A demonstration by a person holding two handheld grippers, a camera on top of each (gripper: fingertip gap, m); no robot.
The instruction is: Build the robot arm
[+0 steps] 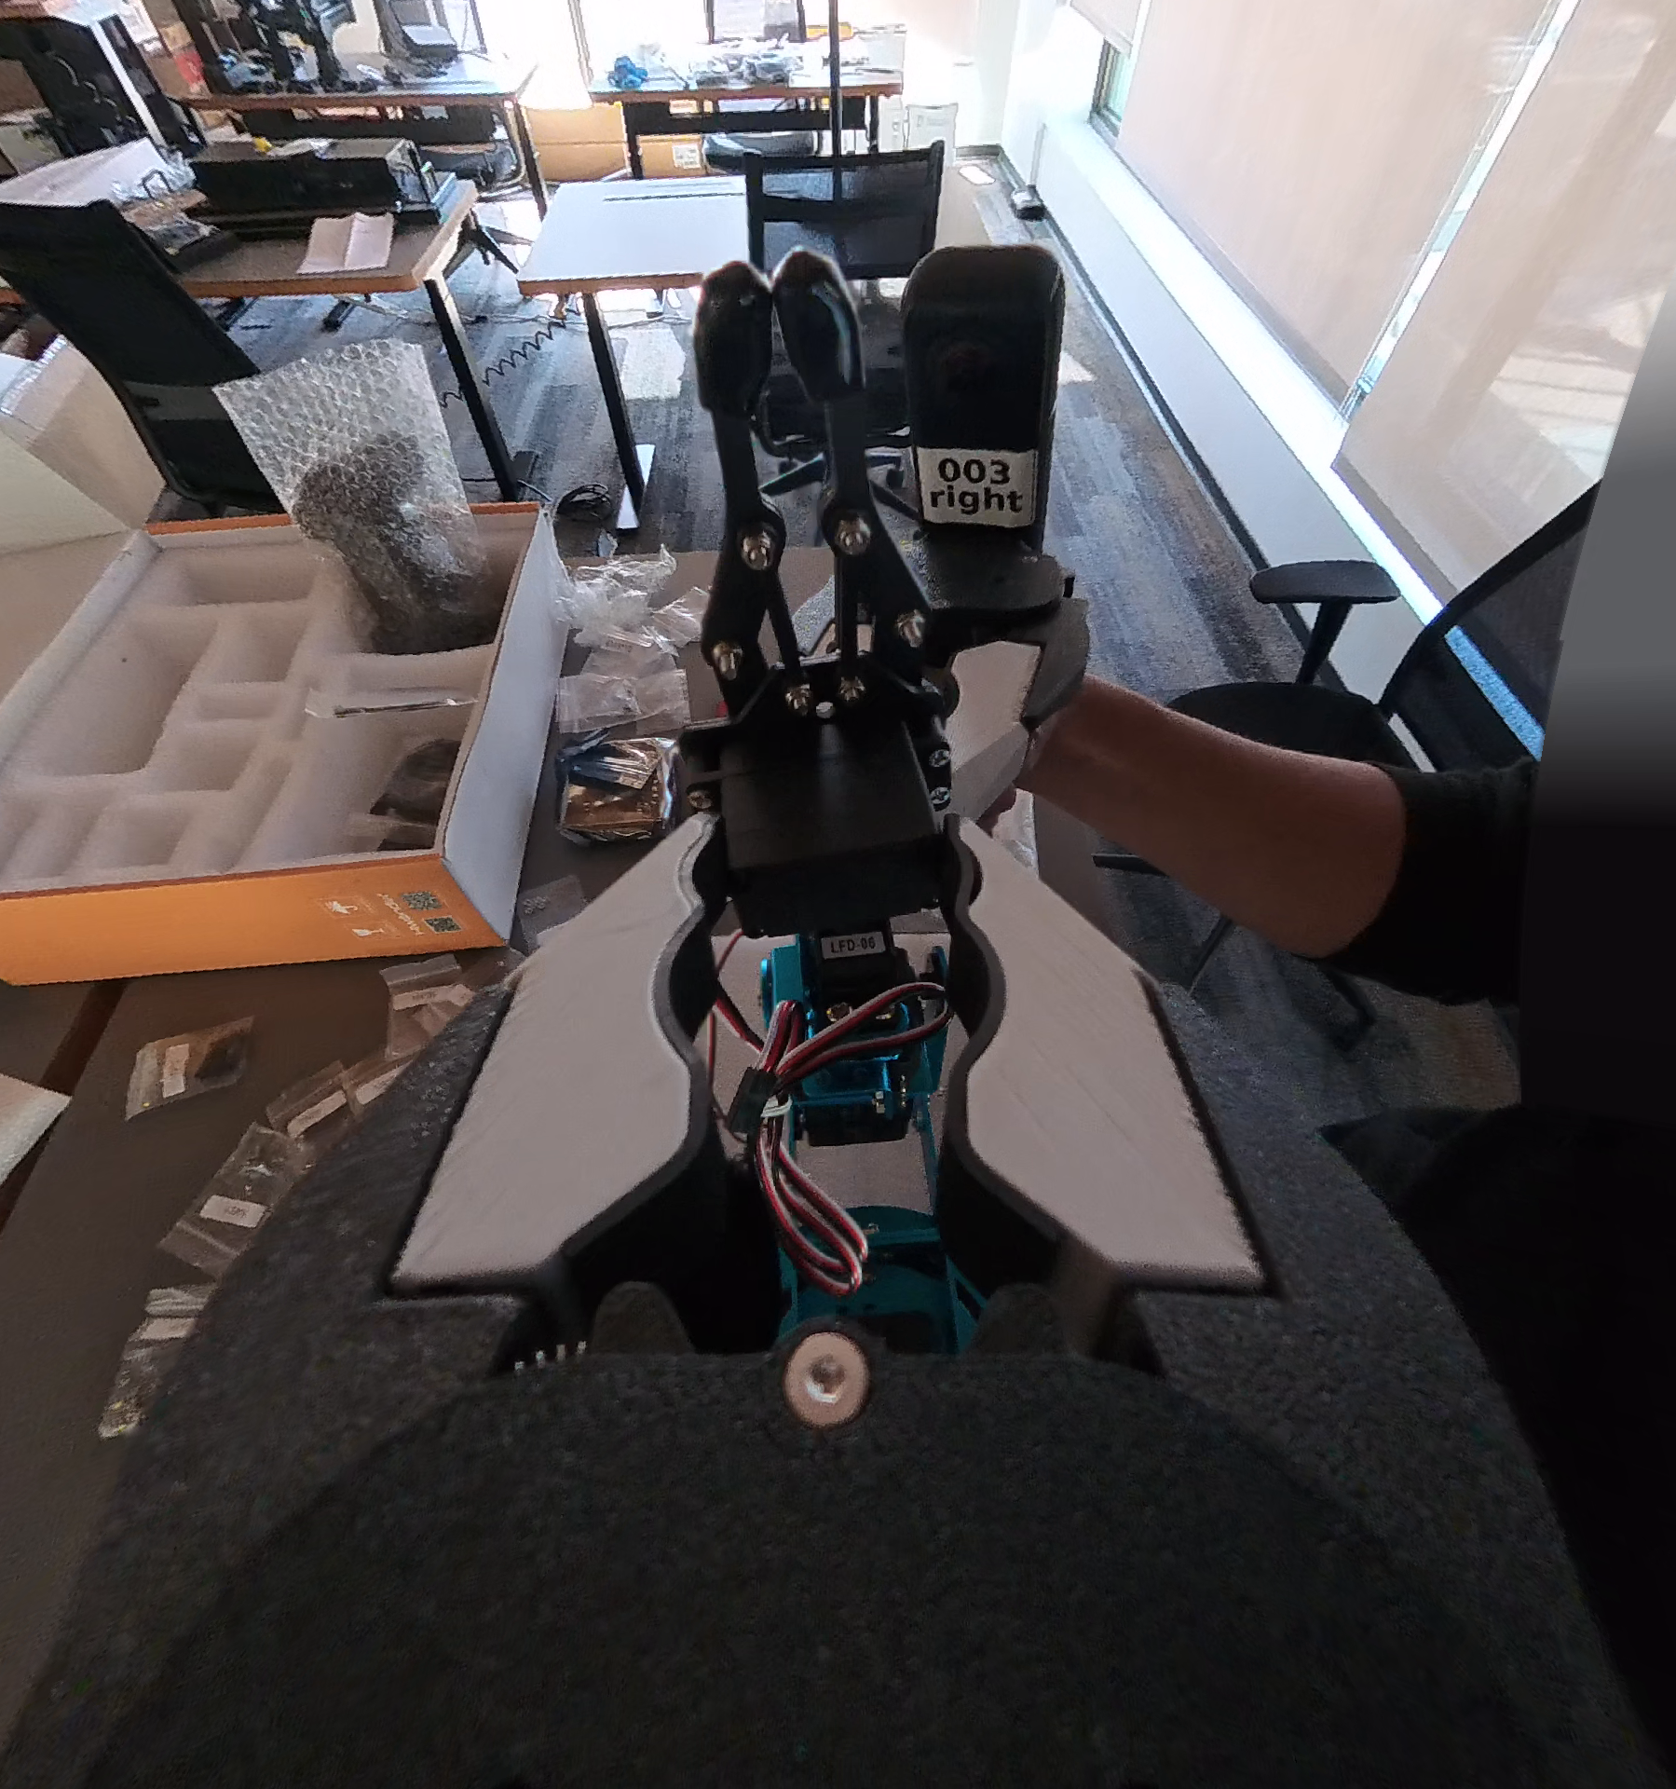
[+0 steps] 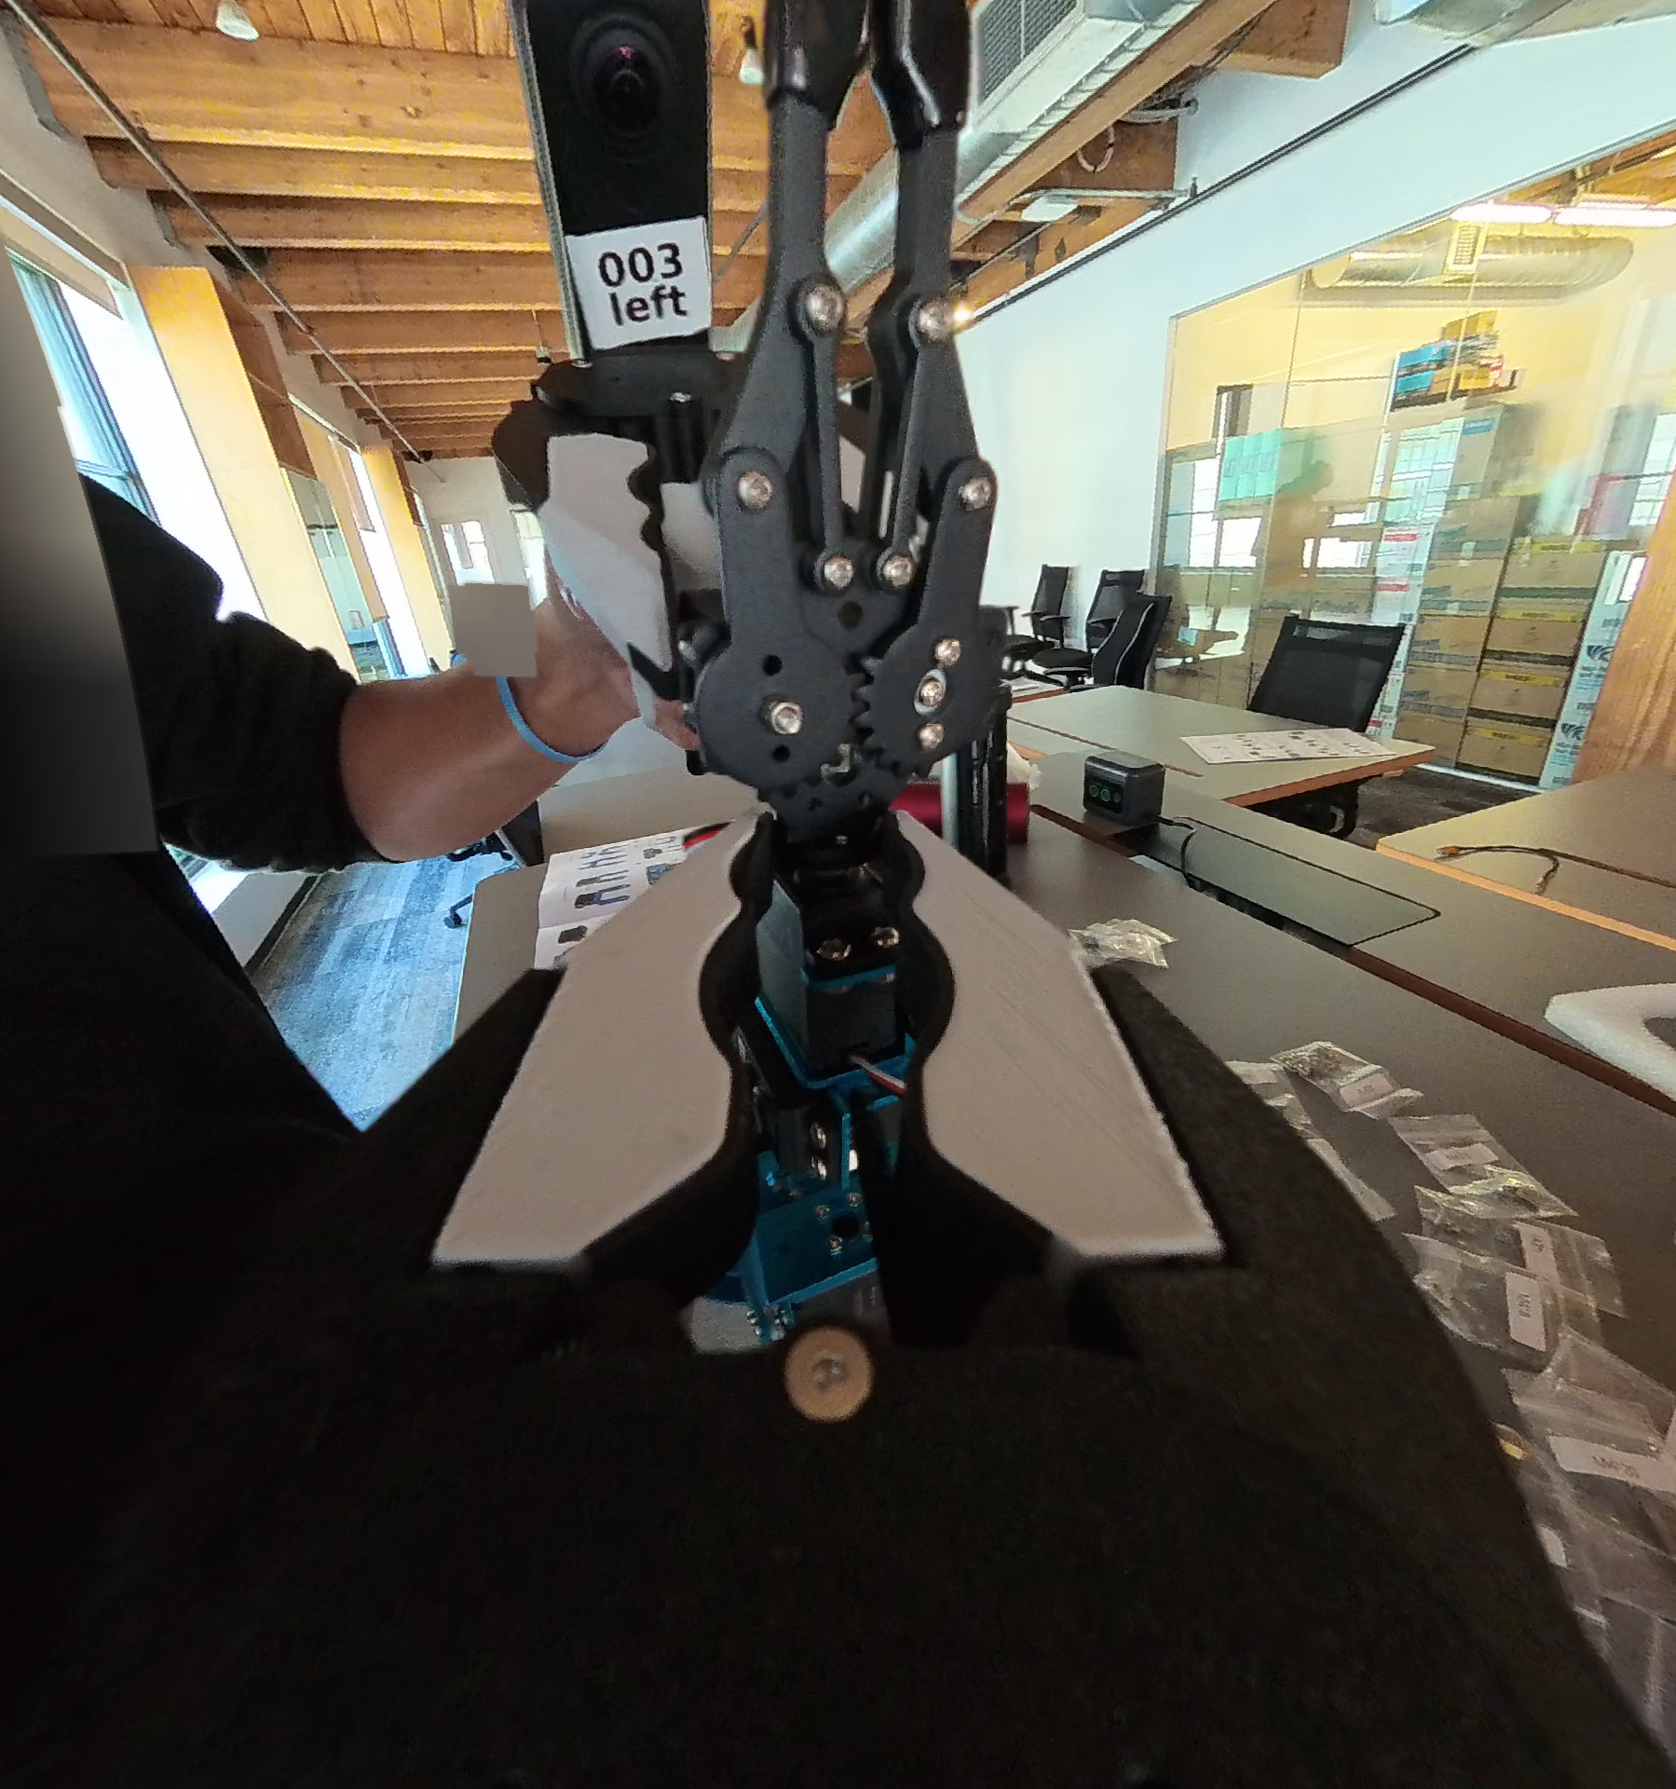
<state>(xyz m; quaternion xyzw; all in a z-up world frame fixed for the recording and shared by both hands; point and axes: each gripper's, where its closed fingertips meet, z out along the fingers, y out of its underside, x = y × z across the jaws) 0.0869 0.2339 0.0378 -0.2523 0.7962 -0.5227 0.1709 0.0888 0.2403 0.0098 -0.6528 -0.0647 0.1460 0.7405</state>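
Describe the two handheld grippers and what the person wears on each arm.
Both grippers, left gripper and right gripper, have wide pale-grey fingers with black scalloped inner edges on rough black bodies, each with a silver screw. Each carries a black camera with a white label. Black sleeves; a blue wristband on the left wrist.

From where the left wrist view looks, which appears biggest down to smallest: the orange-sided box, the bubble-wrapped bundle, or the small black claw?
1. Orange-sided box, clearly largest.
2. and 3. Small black claw and bubble-wrapped bundle look about alike. The claw sits nearer the camera, so I won't rank them.
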